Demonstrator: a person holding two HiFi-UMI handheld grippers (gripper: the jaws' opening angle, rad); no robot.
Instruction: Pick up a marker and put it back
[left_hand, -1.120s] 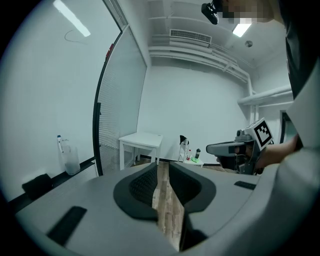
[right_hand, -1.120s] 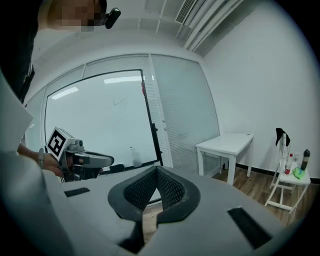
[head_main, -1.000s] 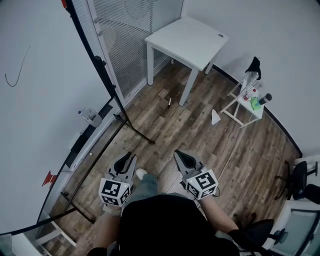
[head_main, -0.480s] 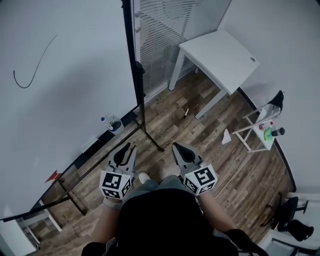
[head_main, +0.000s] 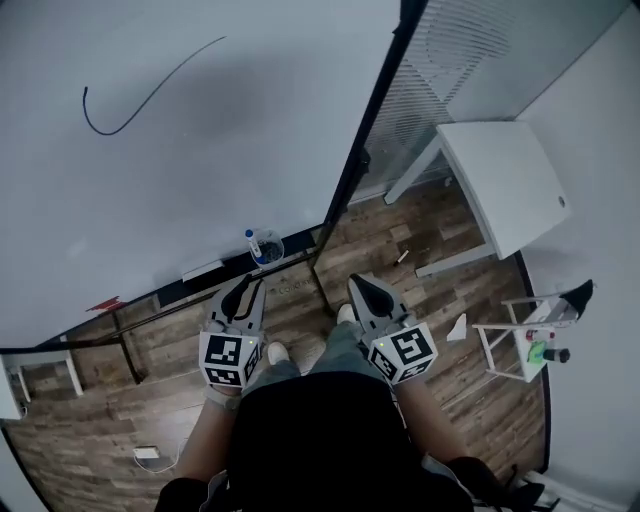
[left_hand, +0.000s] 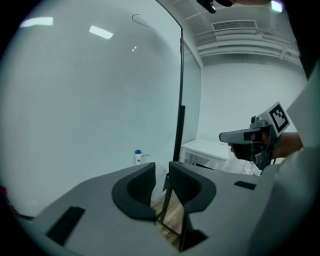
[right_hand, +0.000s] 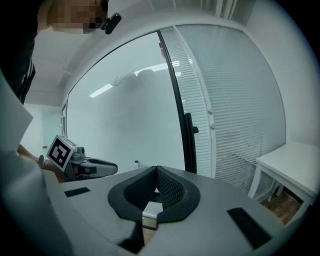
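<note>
I cannot make out a marker for certain in any view. A whiteboard (head_main: 200, 130) with a blue curved line fills the upper left of the head view. On its ledge stand a small blue-capped bottle (head_main: 258, 244), a white block (head_main: 201, 270) and a small red thing (head_main: 103, 303). My left gripper (head_main: 243, 292) points at the ledge near the bottle, its jaws a narrow gap apart and empty (left_hand: 161, 170). My right gripper (head_main: 357, 288) is shut with nothing in it (right_hand: 157, 171). Each gripper shows in the other's view.
The black board frame (head_main: 360, 160) and its floor legs stand just ahead of the grippers. A white table (head_main: 505, 185) is at the right, by a slatted glass wall (right_hand: 235, 100). A small side table (head_main: 528, 345) with bottles and a scrap of paper (head_main: 458, 328) are on the wood floor.
The head view has swung left, so the whiteboard now fills most of it and the white table has slid right. Both grippers hold the same pose in front of the person.
</note>
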